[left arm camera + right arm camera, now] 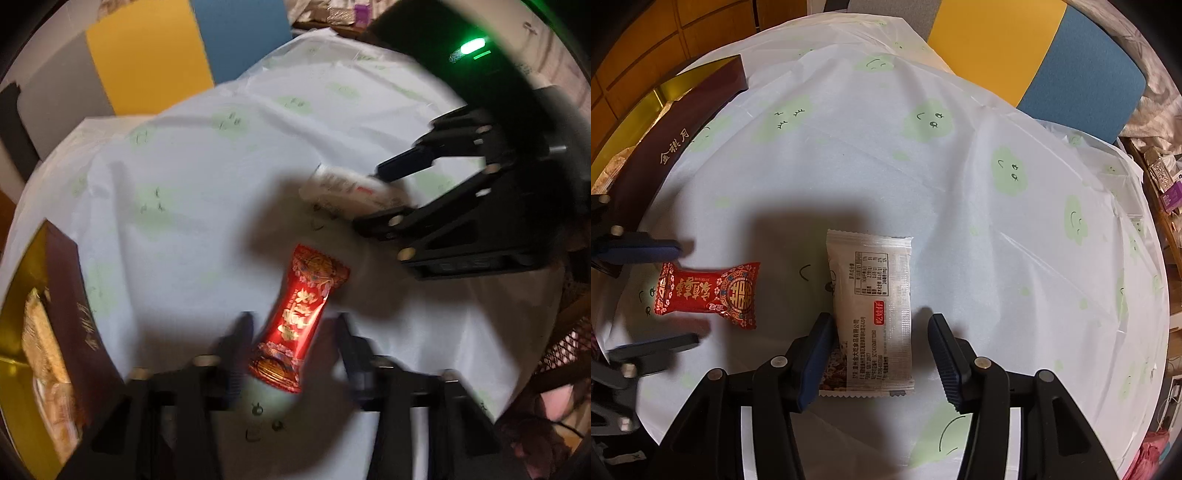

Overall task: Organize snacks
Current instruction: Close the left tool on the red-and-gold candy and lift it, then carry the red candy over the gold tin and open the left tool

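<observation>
A red snack packet (297, 321) with gold print lies on the pale tablecloth between the open fingers of my left gripper (291, 332). It also shows in the right wrist view (709, 293), between the left gripper's fingertips (665, 249). A white snack packet (873, 314) lies flat between the open fingers of my right gripper (881, 332), which stand apart from it on both sides. In the left wrist view the white packet (343, 188) sits between the right gripper's fingers (402, 166). Neither gripper holds anything.
A dark brown gift box (676, 129) with a gold lining stands at the table's left edge and holds some wrapped snacks (44, 354). The tablecloth (923, 166) has green cloud prints. A yellow and blue panel (1034, 51) stands behind the table.
</observation>
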`<state>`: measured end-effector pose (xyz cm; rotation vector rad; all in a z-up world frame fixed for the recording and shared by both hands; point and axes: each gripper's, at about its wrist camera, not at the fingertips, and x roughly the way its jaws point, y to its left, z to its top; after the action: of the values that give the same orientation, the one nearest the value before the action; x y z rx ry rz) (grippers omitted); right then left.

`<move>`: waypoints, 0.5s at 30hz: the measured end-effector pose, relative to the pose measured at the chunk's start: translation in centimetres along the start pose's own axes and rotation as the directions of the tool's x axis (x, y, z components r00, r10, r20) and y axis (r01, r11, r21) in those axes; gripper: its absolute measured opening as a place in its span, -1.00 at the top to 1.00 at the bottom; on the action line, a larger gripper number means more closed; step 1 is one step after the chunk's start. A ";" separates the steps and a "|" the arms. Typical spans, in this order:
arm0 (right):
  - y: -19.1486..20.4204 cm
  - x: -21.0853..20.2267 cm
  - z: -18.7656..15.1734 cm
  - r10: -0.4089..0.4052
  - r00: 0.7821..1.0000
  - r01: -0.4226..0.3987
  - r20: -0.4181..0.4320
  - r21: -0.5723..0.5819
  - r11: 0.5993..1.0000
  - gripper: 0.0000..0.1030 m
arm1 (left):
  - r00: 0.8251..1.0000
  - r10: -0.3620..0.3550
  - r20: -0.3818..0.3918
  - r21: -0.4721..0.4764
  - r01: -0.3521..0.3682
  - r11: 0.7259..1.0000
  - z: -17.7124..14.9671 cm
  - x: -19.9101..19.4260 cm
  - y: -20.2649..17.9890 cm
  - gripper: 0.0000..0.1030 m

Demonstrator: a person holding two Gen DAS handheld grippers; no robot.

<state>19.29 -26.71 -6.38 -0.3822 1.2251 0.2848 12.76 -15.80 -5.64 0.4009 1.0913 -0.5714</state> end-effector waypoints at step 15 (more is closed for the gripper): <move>-0.5 0.3 0.1 0.026 1.000 -0.027 0.005 0.034 0.999 -0.04 | 0.984 0.055 0.171 -0.339 0.006 0.941 -5.5 -1.5 0.3 0.53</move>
<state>19.68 -27.15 -6.54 -0.3362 1.2302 0.2872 8.50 -12.07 -6.59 0.0609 0.9872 -0.3789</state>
